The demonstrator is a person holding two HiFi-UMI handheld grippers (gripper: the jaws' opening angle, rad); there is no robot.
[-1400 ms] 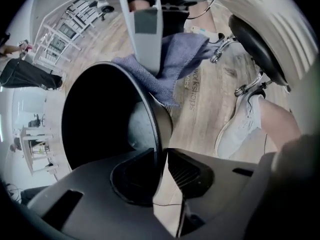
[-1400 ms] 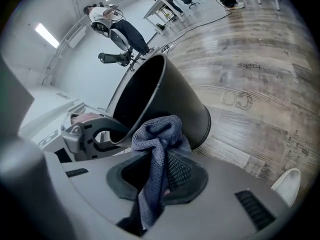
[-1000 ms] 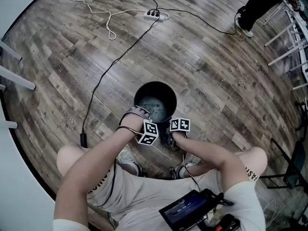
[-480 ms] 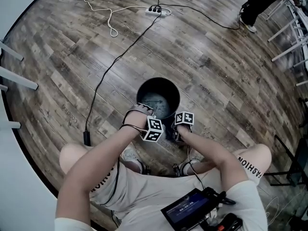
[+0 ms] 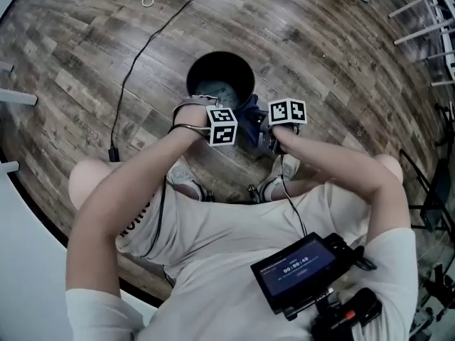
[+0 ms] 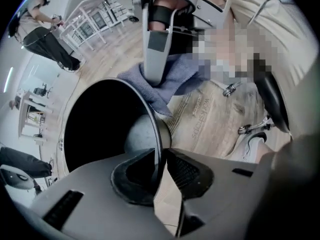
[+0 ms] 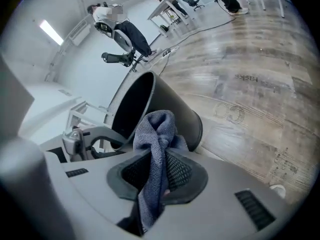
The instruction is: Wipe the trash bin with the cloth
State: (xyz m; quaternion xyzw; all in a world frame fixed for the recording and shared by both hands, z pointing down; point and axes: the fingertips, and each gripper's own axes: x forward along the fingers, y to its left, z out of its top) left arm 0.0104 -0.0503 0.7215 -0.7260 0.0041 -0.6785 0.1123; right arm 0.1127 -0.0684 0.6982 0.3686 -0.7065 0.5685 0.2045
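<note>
The wooden floor point(image 6: 220, 129) carries the printed word "workshops", which is readable in the left gripper view. The screen point(image 5: 297, 268) at the person's chest shows one line of digits, but they are too small to read surely.

Trash bin point(image 5: 190, 77): round, black, open-topped, unlidded, standing on the wooden floor point(image 5: 341, 69) with a dull grey base visible inside. Its near rim is clamped in the left tongs point(image 6: 161, 156), one jaw inside the wall and one outside.

Cloth point(image 7: 155, 139): blue-grey towelling, bunched, pinched in the right tongs point(image 7: 157, 171). Its free fold lies just beside the bin's outer wall below the rim; contact is unconfirmed.
</note>
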